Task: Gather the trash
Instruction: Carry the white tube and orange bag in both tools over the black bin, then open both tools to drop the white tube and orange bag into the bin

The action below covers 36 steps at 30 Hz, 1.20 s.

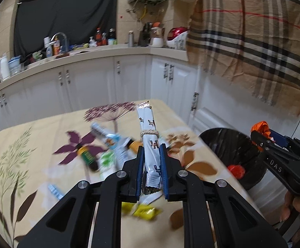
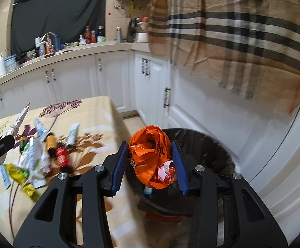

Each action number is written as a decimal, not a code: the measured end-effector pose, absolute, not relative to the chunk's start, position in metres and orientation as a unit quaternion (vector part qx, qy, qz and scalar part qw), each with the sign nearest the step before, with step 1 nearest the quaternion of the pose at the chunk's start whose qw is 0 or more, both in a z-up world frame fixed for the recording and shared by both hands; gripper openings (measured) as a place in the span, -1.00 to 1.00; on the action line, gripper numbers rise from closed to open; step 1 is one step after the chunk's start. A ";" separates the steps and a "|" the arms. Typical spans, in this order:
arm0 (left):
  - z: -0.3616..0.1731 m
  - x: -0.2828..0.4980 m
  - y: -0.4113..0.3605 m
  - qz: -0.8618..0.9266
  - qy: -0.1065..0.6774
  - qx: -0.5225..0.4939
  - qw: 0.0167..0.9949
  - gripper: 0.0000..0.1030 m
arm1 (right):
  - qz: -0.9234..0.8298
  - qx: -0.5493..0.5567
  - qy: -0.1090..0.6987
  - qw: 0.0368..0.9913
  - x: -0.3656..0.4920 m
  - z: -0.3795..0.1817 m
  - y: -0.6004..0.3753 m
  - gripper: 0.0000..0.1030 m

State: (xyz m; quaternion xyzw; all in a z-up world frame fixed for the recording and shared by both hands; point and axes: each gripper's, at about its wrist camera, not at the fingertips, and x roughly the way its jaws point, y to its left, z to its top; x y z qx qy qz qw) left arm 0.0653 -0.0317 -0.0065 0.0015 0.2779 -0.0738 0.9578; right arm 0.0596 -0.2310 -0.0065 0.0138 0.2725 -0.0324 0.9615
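Observation:
My left gripper [image 1: 152, 150] is shut on a long white snack packet [image 1: 148, 136] bound with twine, held upright above the flowered table [image 1: 25, 144]. From the right wrist view that packet [image 2: 18, 122] sticks up at the far left. My right gripper [image 2: 150, 150] is shut on a crumpled orange plastic bag [image 2: 152, 157], held over the black-lined trash bin [image 2: 207, 144]. In the left wrist view, the right gripper [image 1: 261, 134] with the orange bag [image 1: 260, 127] hangs beside the bin [image 1: 228, 146].
Loose trash lies on the table: small bottles [image 2: 62, 155], white wrappers [image 2: 33, 157], yellow wrappers [image 1: 143, 210]. White cabinets [image 1: 87, 82] and a cluttered counter run behind. A plaid cloth [image 1: 253, 41] hangs at the upper right. A red item [image 1: 235, 170] lies in the bin.

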 end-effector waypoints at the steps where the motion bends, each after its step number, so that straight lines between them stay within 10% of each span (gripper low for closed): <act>1: -0.005 0.070 -0.038 -0.080 0.275 0.004 0.958 -0.69 | -0.039 0.014 0.270 0.962 0.062 -0.006 -0.235 -0.20; 36: -0.033 0.161 -0.176 -0.171 0.286 0.073 0.940 -0.68 | -0.135 0.036 0.270 0.953 0.124 -0.035 -0.317 -0.20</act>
